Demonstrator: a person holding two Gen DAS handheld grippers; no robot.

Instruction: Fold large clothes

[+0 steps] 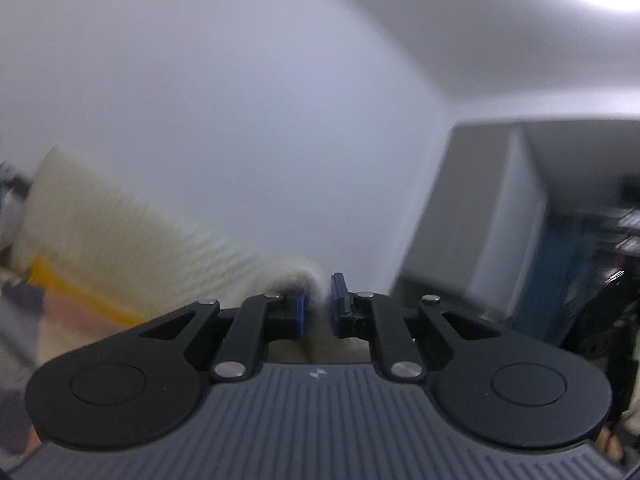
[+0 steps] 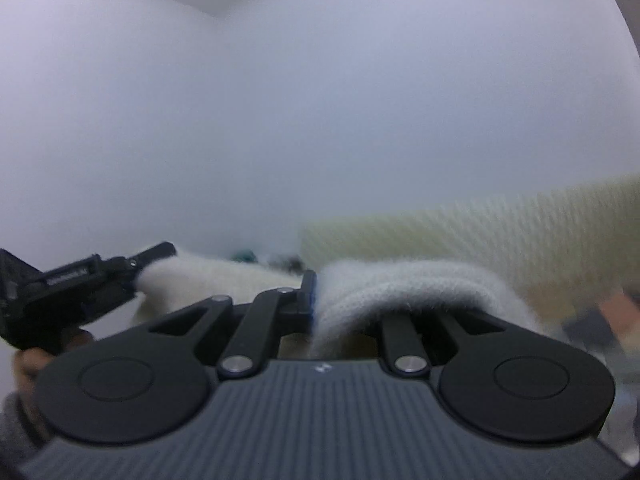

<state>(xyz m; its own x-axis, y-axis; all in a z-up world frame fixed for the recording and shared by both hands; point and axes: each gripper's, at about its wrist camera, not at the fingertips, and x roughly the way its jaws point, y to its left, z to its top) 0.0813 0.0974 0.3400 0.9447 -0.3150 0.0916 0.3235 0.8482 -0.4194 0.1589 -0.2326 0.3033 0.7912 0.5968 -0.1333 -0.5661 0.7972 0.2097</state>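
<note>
We've both grippers, left gripper & right gripper, clamped on cream knit sweater, held aloft; thin pinch w/ fuzzy knit could slip out.

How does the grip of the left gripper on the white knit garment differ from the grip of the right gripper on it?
The left gripper pinches a thin fold of the white knit garment, and both its blue pads show. The right gripper holds a thicker bunch, which drapes over and hides its right finger; only one pad shows. In the right wrist view, the left gripper appears off to the side, nipping the cloth's edge. Both are shut on the same garment, held up before a pale wall.
</note>
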